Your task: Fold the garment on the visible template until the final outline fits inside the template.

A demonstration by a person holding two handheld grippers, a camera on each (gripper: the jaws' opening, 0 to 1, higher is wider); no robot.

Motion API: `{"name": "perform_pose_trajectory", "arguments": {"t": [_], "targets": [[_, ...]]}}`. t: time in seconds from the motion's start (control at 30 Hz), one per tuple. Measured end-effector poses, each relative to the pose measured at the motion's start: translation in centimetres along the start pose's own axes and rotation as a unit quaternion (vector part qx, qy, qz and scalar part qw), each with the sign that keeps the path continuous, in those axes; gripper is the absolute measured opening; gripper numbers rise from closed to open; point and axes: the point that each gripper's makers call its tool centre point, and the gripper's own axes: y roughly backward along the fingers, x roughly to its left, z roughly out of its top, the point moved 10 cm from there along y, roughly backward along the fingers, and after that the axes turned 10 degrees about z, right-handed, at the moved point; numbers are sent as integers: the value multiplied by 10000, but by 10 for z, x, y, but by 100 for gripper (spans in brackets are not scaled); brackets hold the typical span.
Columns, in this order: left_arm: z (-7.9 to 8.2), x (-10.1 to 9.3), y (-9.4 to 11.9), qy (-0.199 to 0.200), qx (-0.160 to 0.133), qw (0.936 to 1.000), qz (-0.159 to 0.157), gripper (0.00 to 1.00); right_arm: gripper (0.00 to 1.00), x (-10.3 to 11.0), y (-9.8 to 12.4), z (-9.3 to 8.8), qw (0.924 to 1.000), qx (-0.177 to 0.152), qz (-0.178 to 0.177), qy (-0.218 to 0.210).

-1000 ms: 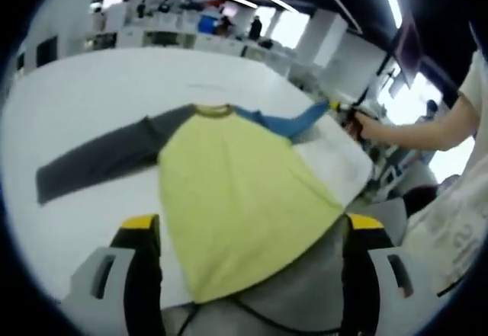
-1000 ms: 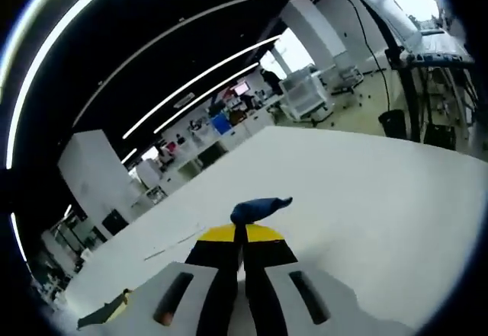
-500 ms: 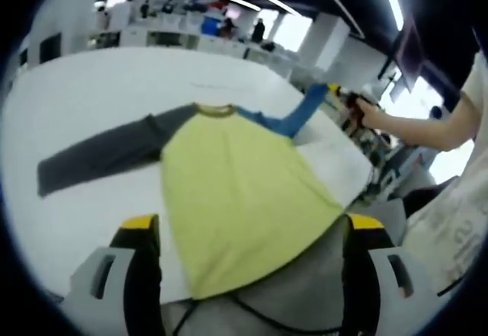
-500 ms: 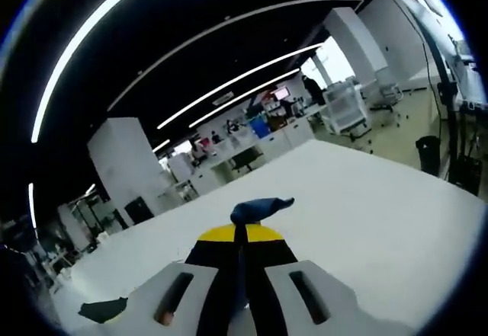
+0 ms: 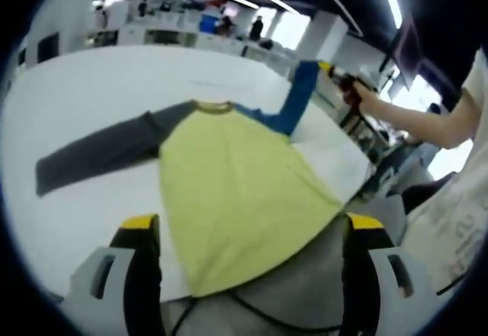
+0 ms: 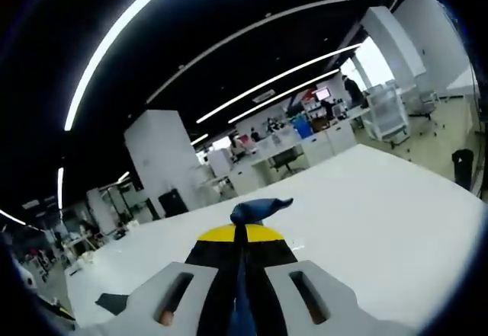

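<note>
A shirt with a yellow body (image 5: 229,184), a grey sleeve (image 5: 99,153) and a blue sleeve (image 5: 297,104) lies on the white table (image 5: 99,84). Its body and grey sleeve lie flat. The blue sleeve rises off the table, its cuff (image 6: 259,209) pinched in my shut right gripper (image 6: 242,233), which enters the left gripper view (image 5: 335,75) at the upper right on a person's arm (image 5: 412,119). My left gripper (image 5: 252,225) is open and wide, hovering over the shirt's hem with nothing held. The grey sleeve's end (image 6: 114,302) shows low in the right gripper view.
The table's near right edge (image 5: 358,184) runs beside the shirt's side. Beyond the table are white desks (image 6: 267,149), a white block (image 6: 160,161) and far-off people in an open office. A person's pale clothing (image 5: 450,229) is at the right.
My right gripper has lifted the blue sleeve higher off the table and carried it towards the collar; its view has swung upwards. My left gripper and the shirt's body stay put.
</note>
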Motion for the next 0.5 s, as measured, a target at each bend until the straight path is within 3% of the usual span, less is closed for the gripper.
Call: {"name": "perform_pose_trajectory", "arguments": {"t": [0.23, 0.5], "targets": [[-6, 3, 1, 55, 39, 10000, 13, 95, 1, 35, -18, -3, 9982, 144, 552, 188], [-13, 7, 5, 139, 50, 9999, 66, 95, 1, 51, -46, -24, 9926, 357, 1146, 166]]}}
